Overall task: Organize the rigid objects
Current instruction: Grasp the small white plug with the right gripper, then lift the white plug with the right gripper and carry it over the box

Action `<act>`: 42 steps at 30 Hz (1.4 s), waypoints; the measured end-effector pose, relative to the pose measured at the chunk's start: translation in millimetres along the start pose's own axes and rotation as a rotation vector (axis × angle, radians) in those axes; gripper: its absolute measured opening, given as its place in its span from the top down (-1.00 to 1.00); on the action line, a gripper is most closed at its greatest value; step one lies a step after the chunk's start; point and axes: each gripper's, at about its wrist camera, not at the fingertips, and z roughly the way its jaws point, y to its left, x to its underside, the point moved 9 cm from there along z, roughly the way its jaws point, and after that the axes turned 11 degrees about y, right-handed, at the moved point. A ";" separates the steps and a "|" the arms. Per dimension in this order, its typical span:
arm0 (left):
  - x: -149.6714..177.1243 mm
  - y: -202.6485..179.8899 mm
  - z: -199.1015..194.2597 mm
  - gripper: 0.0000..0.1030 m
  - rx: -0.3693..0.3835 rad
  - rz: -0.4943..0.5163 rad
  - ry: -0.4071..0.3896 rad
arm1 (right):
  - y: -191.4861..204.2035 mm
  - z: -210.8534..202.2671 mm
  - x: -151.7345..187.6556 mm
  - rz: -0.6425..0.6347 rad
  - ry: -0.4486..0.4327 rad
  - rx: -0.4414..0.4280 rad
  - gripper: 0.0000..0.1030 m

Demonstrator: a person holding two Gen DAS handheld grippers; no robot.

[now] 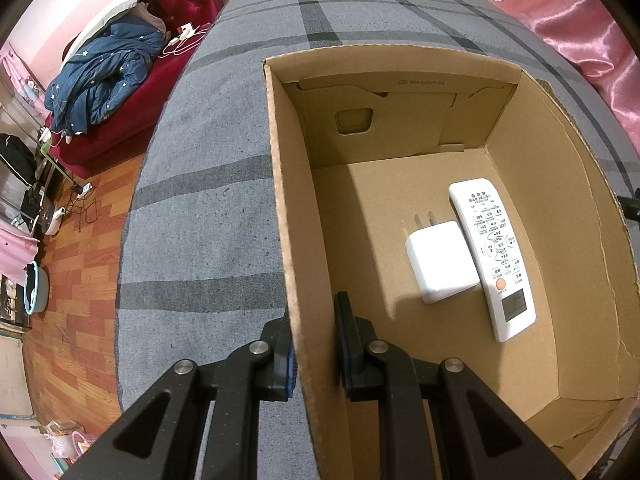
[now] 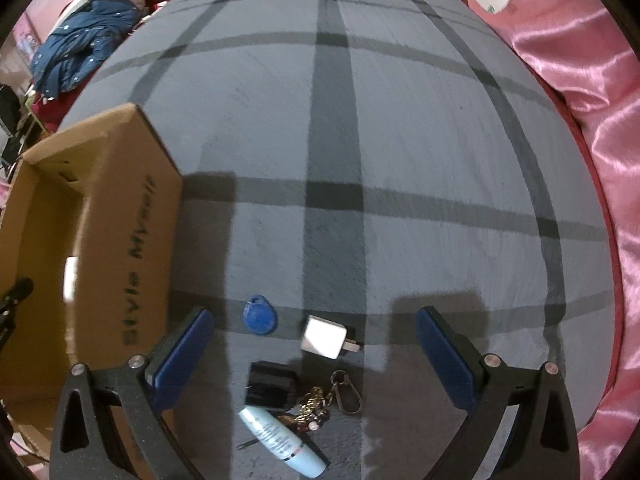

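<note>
The left gripper (image 1: 314, 354) is closed on the left wall of the cardboard box (image 1: 280, 184), one of its fingers (image 1: 350, 344) inside the box and the other outside, both pressed against the cardboard. The box stands open on a bed covered by a grey plaid blanket (image 1: 208, 216), its left wall running roughly parallel to the bed's left edge. On the box floor, toward the right wall, lie a white charger (image 1: 440, 264) with its two prongs pointing at the far wall, and a white remote control (image 1: 494, 256) just beside it on the right, touching or nearly touching it along its length.

The right gripper (image 2: 314, 354) points steeply down over the blanket to the right of the box, its blue-padded fingers (image 2: 446, 356) spread wide and holding nothing. Below and between them lies a loose cluster of small things: a blue key fob (image 2: 258, 316), a small white plug adapter (image 2: 324, 336), a black case (image 2: 270, 384), a bunch of keys with a metal clasp (image 2: 346, 394), and a pale blue tube (image 2: 282, 442). This view is somewhat blurred, so whether the tube rests against the keys is hard to say. Pink satin fabric (image 2: 592, 120) lines the bed's right edge.
</note>
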 end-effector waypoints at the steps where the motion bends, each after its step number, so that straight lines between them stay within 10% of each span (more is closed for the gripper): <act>1: 0.0 0.0 -0.1 0.66 0.000 0.000 0.000 | -1.6 3.7 0.5 0.004 0.004 -0.001 -0.99; 29: 0.1 0.6 -0.3 0.66 -0.010 0.004 -0.001 | -34.7 89.1 11.5 0.101 0.109 -0.030 -0.84; 37: 0.4 0.6 0.0 0.66 -0.009 0.001 -0.001 | -24.0 80.4 17.3 0.078 0.119 -0.045 0.08; 42: 0.2 1.6 0.0 0.66 -0.010 0.001 -0.002 | -28.6 68.9 19.6 0.081 0.113 -0.043 0.08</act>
